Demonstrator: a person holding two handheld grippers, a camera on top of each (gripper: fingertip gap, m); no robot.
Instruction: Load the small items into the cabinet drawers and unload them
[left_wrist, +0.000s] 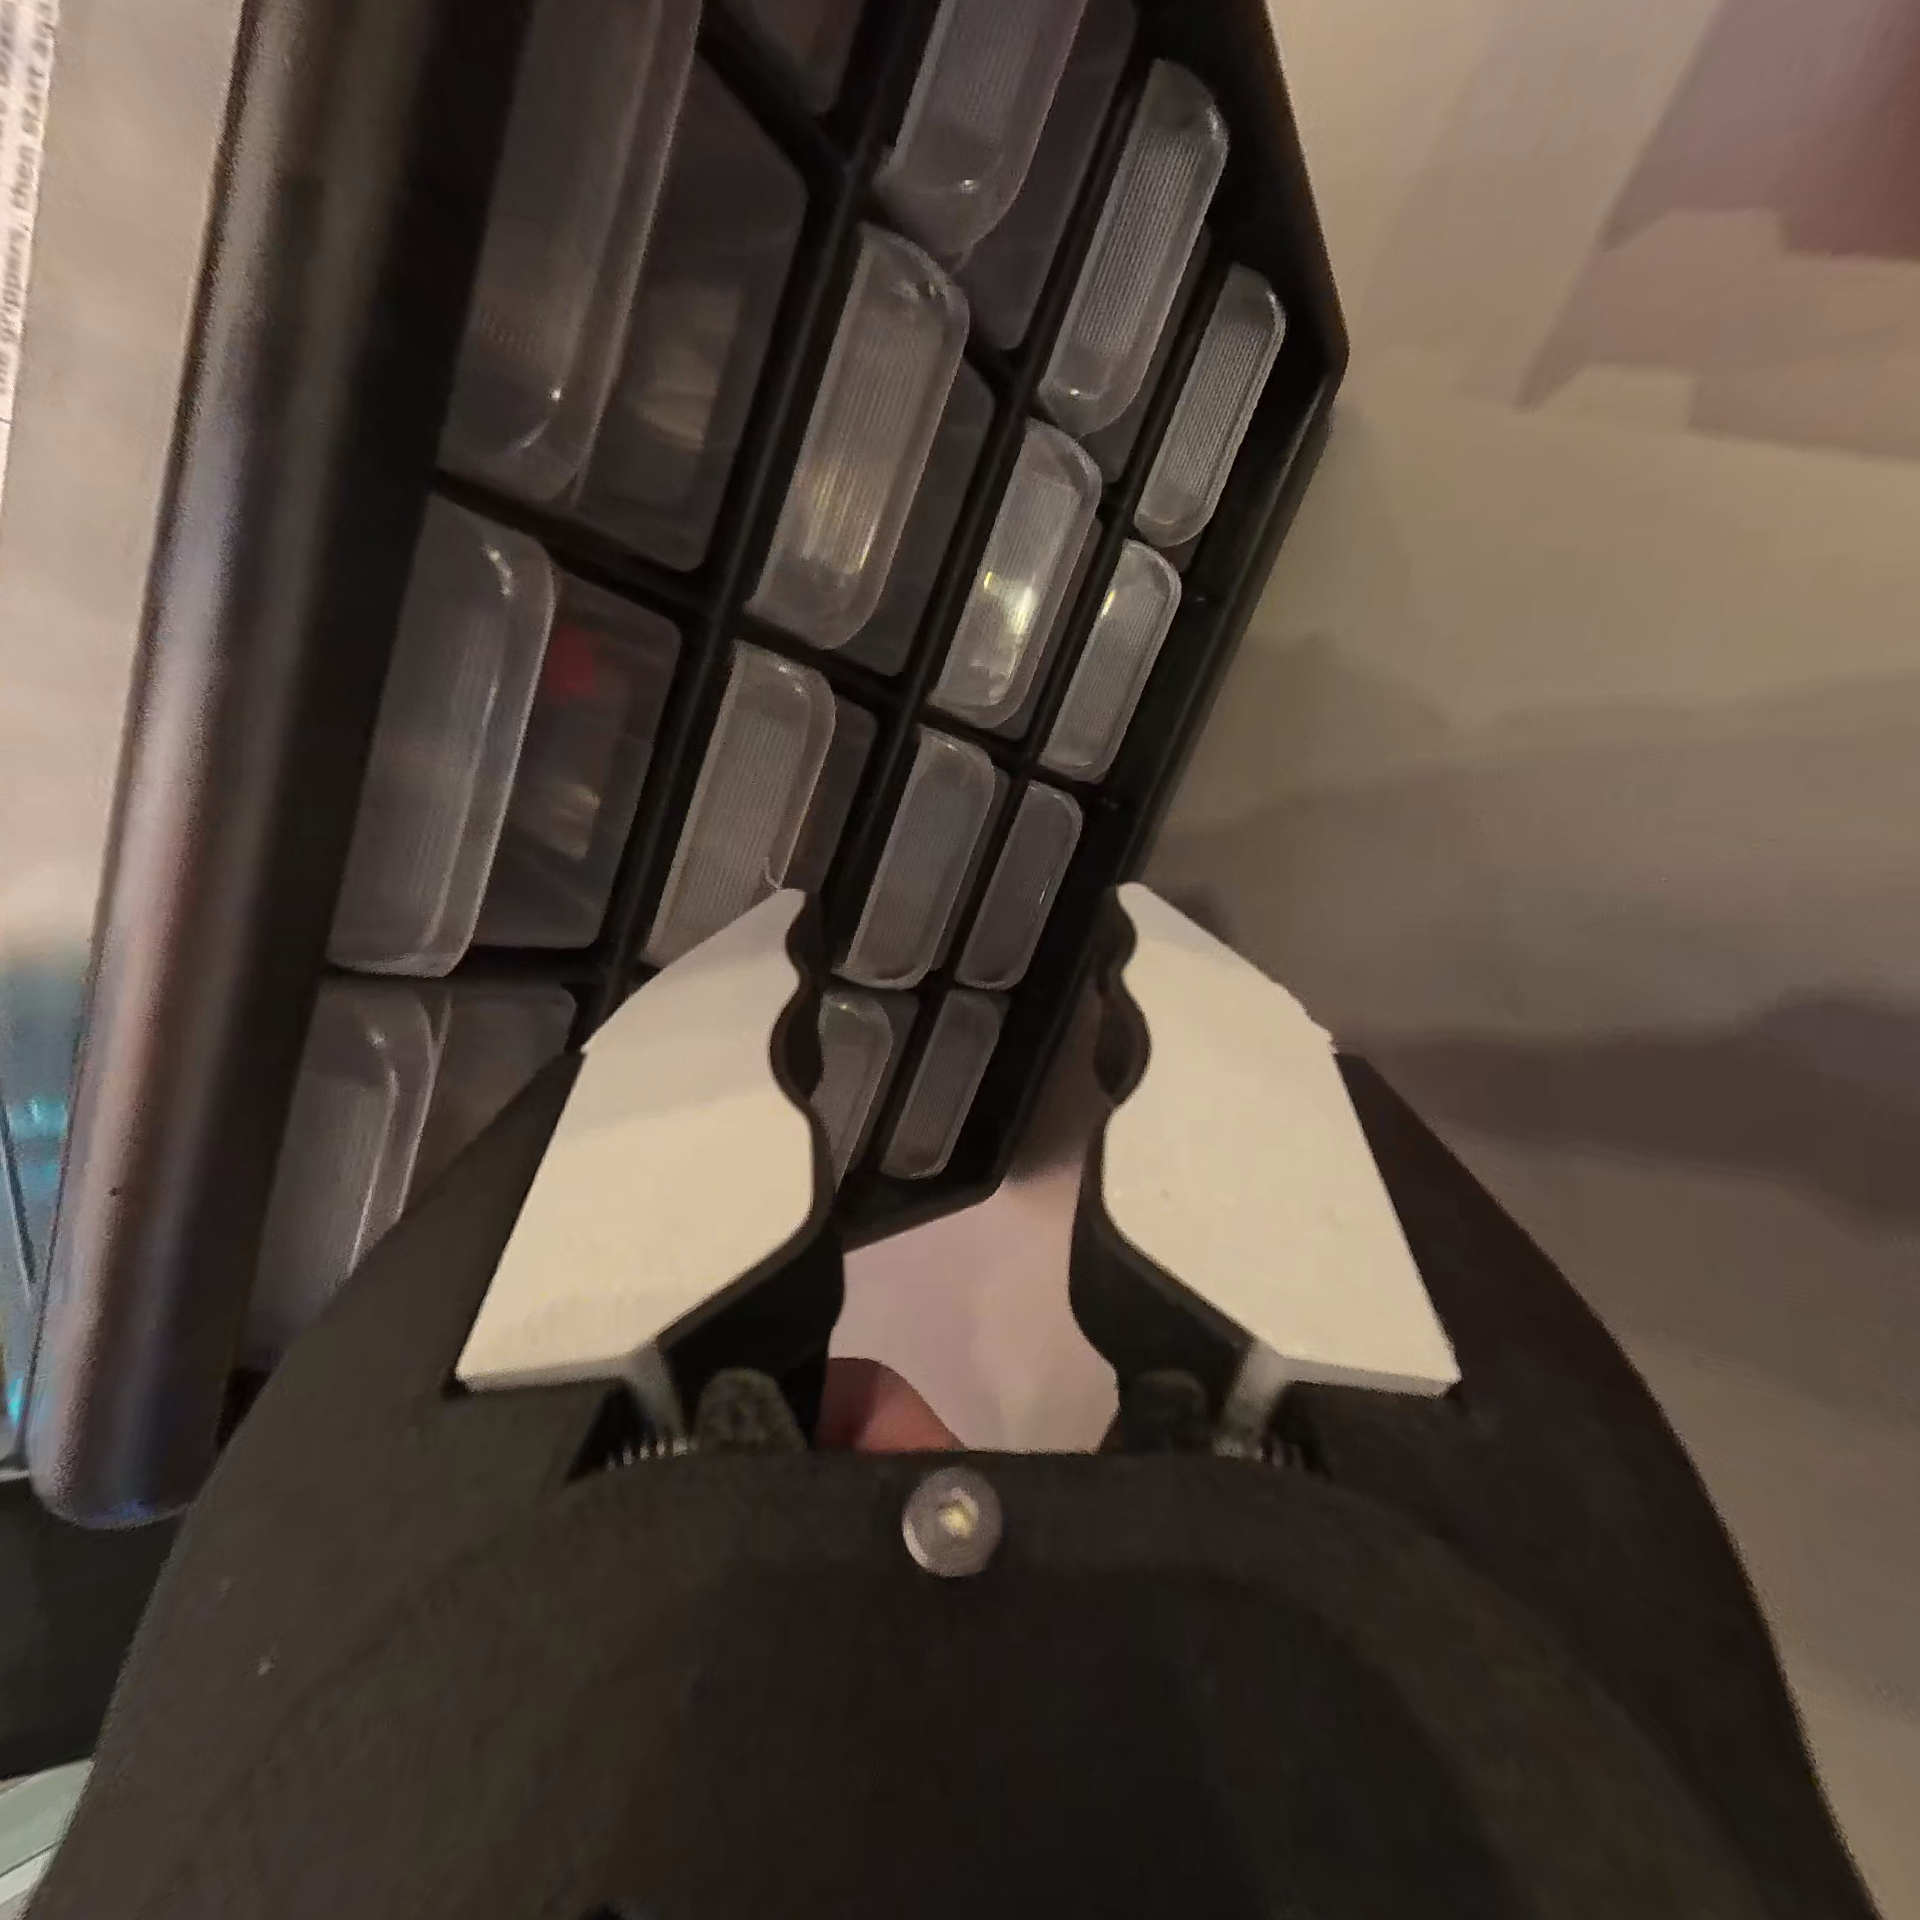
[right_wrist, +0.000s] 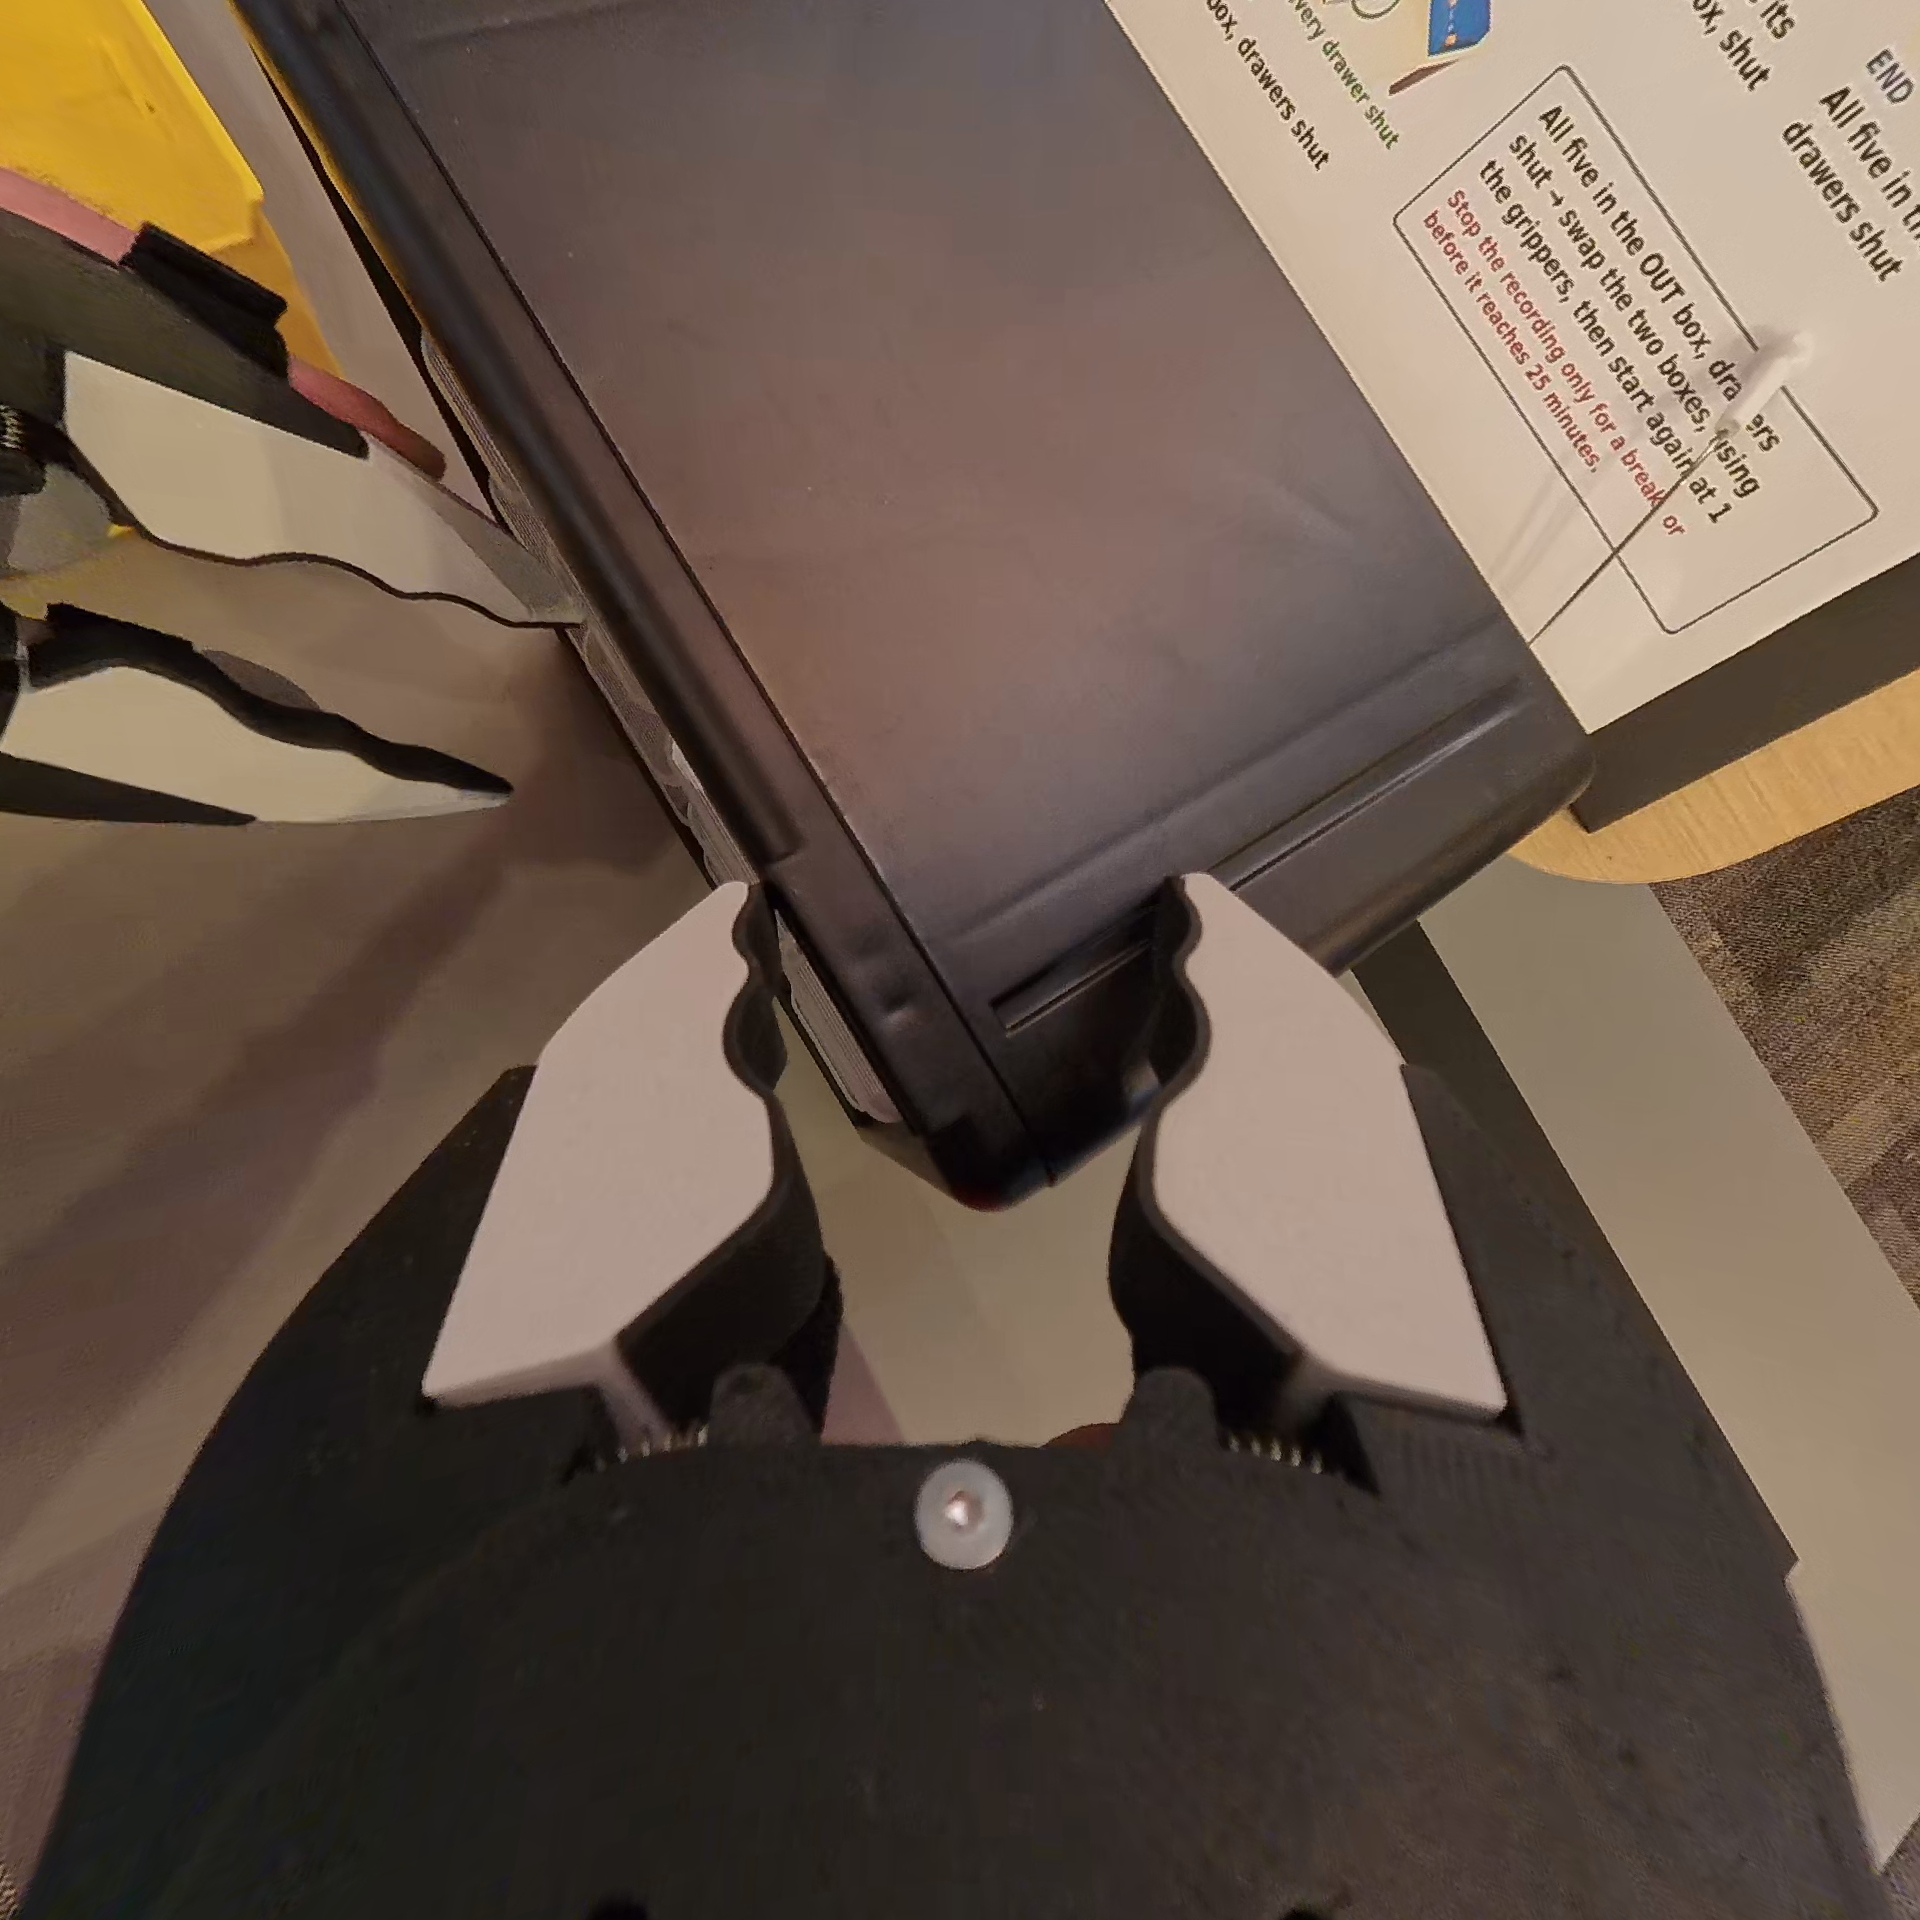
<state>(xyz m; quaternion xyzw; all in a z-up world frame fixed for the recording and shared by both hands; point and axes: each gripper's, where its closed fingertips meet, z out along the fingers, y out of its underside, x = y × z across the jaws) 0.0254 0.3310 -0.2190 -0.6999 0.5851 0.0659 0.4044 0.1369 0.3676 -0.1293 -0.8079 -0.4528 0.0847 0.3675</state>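
Observation:
The black drawer cabinet fills the left wrist view, with several clear drawers, all pushed in. A red item shows dimly inside one large drawer. My left gripper is open and empty, with its tips just in front of the small drawers near the cabinet's end. In the right wrist view I see the cabinet's plain black panel. My right gripper is open, and its jaws straddle the cabinet's near corner. The left gripper shows at the left, open, against the drawer fronts.
A yellow box stands beyond the left gripper. A printed instruction sheet lies next to the cabinet. The grey table top, a wooden edge and carpet floor are in view. The left tips stand about 5 cm off the red item.

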